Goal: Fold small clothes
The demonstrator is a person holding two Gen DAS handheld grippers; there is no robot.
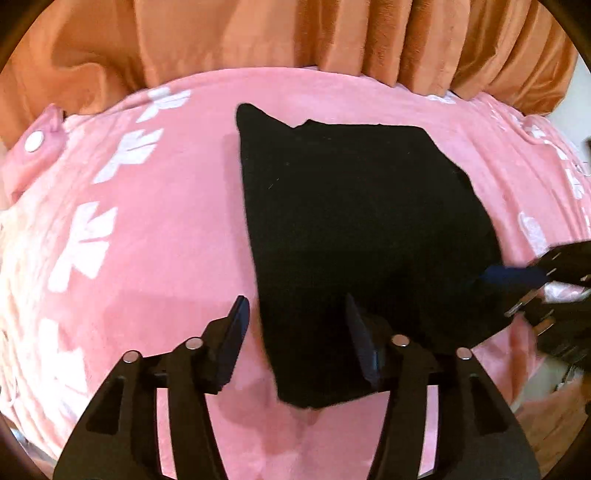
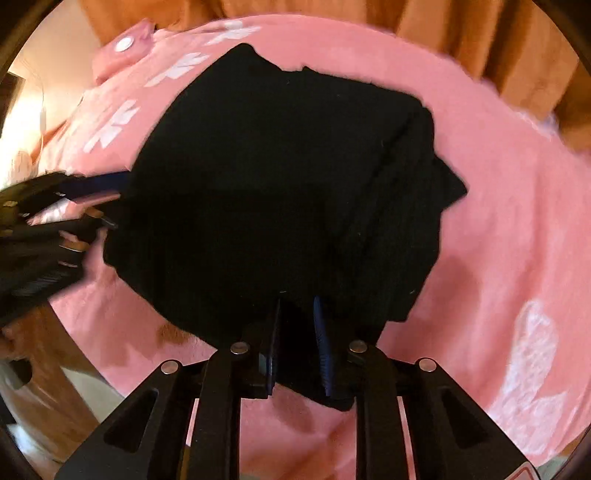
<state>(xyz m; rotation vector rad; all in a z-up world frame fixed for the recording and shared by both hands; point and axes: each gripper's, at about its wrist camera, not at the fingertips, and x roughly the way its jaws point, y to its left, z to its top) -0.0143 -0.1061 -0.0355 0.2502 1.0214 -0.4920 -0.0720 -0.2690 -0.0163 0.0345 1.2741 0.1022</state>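
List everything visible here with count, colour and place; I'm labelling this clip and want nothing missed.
black garment: one, black, lying part-folded in the middle of the blanket
blanket: one, pink with white bow shapes, spread under the garment
curtain: one, orange, hanging behind the far edge of the blanket
left gripper: one, black, jaws open astride the garment's near left edge
right gripper: one, black with blue pads, shut on the garment's near edge
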